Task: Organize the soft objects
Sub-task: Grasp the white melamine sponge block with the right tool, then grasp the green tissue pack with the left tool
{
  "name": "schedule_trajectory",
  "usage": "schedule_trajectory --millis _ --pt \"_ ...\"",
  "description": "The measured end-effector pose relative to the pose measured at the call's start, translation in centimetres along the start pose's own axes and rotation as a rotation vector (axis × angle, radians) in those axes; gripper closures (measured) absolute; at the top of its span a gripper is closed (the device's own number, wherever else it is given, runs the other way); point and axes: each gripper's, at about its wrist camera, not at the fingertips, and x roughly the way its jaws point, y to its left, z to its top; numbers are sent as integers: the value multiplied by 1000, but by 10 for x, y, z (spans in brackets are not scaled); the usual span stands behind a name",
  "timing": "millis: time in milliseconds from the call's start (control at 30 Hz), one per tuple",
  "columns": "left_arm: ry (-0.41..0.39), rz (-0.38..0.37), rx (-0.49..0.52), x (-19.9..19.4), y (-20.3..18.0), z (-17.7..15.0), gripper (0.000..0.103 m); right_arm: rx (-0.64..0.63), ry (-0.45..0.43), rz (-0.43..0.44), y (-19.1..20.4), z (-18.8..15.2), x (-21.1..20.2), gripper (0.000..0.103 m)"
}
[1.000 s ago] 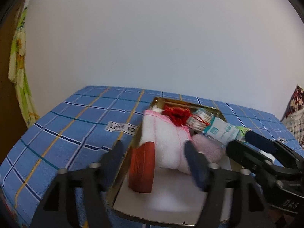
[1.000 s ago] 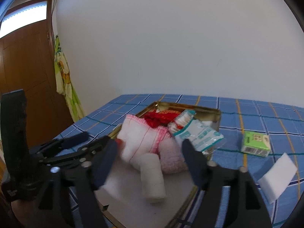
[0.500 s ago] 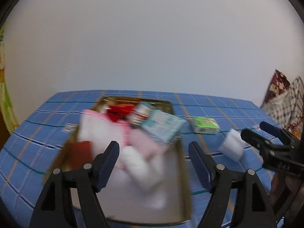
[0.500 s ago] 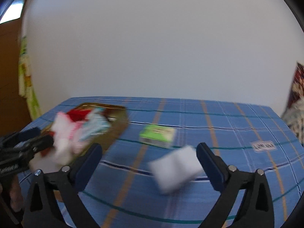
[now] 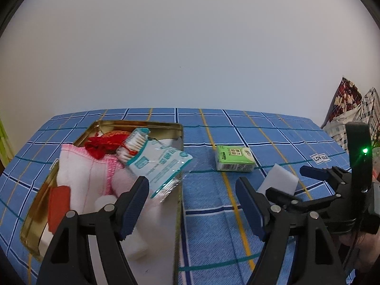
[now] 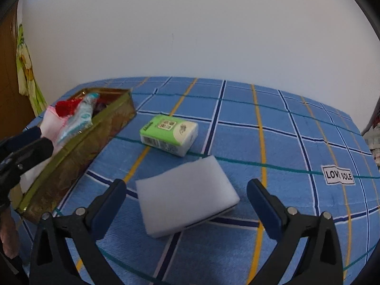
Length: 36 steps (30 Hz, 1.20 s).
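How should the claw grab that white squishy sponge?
Probably from above, across the white sponge's two long side edges. It lies flat on the blue cloth, apart from the green tissue pack, and the right gripper's open jaws already stand either side of it.

Left wrist view: gold tin (image 5: 142,124) near corner hidden behind left gripper (image 5: 192,203) arms. White sponge (image 5: 279,181) partly covered by right gripper (image 5: 306,182). Patterned cloth (image 5: 349,109) cut by right edge. Right wrist view: tin interior mostly hidden by its wall; label (image 6: 339,175) lettering partly illegible.
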Motion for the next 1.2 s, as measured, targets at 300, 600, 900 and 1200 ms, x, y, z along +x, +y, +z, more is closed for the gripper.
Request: schedule_trajectory --millis 300,600,900,1200 --pt "30 18 18 15 -8 3 26 -28 101 -17 4 5 23 3" --pt "43 3 79 25 -34 7 26 109 26 -21 -30 3 3 15" --pt "146 -67 137 77 -78 23 26 222 -18 -221 -77 8 -14 15" --pt "239 -33 145 131 -88 26 26 303 -29 -258 -100 9 -17 15"
